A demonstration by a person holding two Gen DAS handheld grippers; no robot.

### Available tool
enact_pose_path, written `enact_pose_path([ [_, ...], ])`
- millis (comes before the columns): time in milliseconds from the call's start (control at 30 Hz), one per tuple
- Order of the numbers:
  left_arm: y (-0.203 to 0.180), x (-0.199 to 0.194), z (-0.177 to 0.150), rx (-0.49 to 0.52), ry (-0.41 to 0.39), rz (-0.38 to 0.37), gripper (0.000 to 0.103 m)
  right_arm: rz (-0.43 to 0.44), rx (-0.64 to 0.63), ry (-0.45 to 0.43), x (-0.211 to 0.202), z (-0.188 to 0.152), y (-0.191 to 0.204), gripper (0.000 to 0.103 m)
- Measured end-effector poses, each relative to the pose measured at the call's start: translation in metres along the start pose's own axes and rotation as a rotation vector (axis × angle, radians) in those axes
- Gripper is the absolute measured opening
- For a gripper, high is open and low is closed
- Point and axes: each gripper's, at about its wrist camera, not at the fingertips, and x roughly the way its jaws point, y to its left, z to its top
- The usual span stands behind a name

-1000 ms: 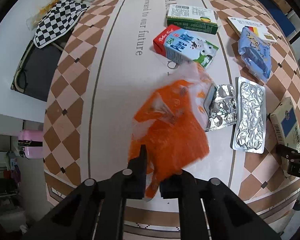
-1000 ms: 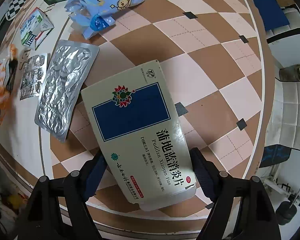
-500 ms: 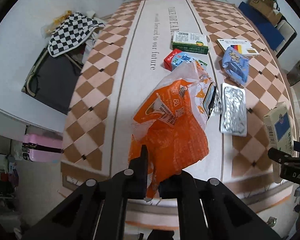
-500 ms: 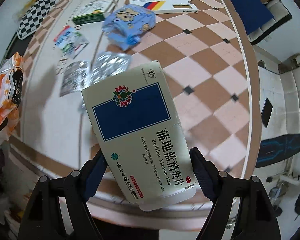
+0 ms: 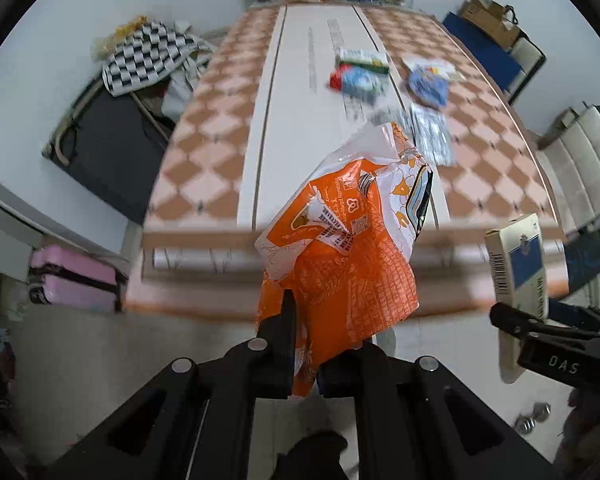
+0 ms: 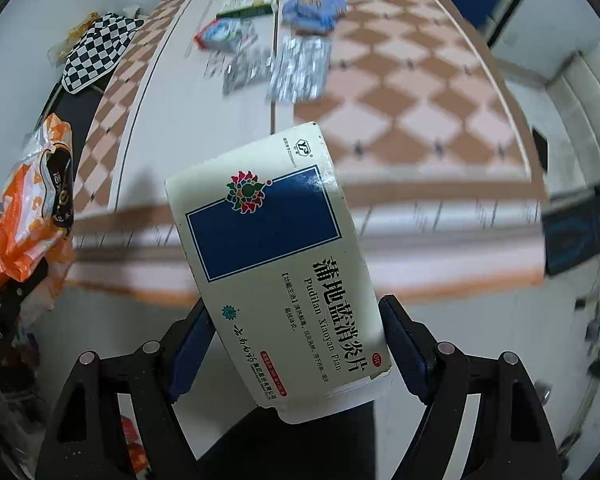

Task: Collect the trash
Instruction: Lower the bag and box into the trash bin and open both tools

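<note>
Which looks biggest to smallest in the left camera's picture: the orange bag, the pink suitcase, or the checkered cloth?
1. Orange bag, though it hangs right at the camera, clamped in the left gripper, so nearness inflates it.
2 and 3. Checkered cloth and pink suitcase look much alike; too close to rank.

Left gripper (image 5: pixel 304 354) off tabletop's (image 5: pixel 300 128) near edge, snack bag (image 5: pixel 352 256) pinched between fingers, hanging over edge. Right gripper (image 6: pixel 296 344) to its right, medicine box (image 6: pixel 276 256) clamped between fingers, also clear of tabletop. On tabletop beyond: foil blister sheets (image 5: pixel 430 136) nearest, cartons behind them, crumpled wrapper (image 5: pixel 428 84) to their right.
</note>
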Motion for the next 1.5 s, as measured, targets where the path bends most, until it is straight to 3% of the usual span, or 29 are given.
enact_pose_path([
  [233,0.012,0.030,-0.076,-0.012,0.156,-0.069,0.005,0.077,0.101,0.145,0.043,-0.099,0.005,0.083],
  [433,0.016,0.101,-0.116,-0.055,0.306,-0.083,0.005,0.080,0.141,0.252,0.105,-0.145,0.001,0.083],
  [667,0.020,0.229,-0.136,-0.142,0.469,-0.130,0.008,0.080,0.186,0.320,0.202,-0.159,-0.009,0.083],
  [933,0.024,0.353,-0.145,-0.217,0.568,-0.232,0.010,0.108,0.297,0.359,0.339,-0.150,-0.031,0.083],
  [967,0.025,0.370,-0.146,-0.226,0.578,-0.239,0.013,0.114,0.308,0.361,0.351,-0.148,-0.034,0.083],
  [1033,0.024,0.386,-0.148,-0.230,0.577,-0.246,0.041,0.128,0.322,0.372,0.380,-0.142,-0.038,0.083],
  [1067,0.025,0.395,-0.148,-0.242,0.569,-0.245,0.076,0.128,0.326,0.377,0.394,-0.140,-0.038,0.083],
  [1100,0.026,0.401,-0.149,-0.250,0.566,-0.246,0.096,0.130,0.329,0.384,0.407,-0.138,-0.038,0.083],
  [1300,0.043,0.405,-0.162,-0.272,0.538,-0.179,0.096,0.186,0.379,0.416,0.465,-0.129,-0.045,0.085],
  [1333,0.043,0.400,-0.163,-0.267,0.527,-0.158,0.096,0.208,0.394,0.410,0.470,-0.129,-0.046,0.098],
  [1367,0.046,0.394,-0.165,-0.258,0.502,-0.121,0.096,0.228,0.404,0.394,0.473,-0.129,-0.048,0.103],
  [1500,0.056,0.383,-0.171,-0.208,0.442,-0.017,0.096,0.205,0.385,0.357,0.466,-0.130,-0.047,0.103],
])
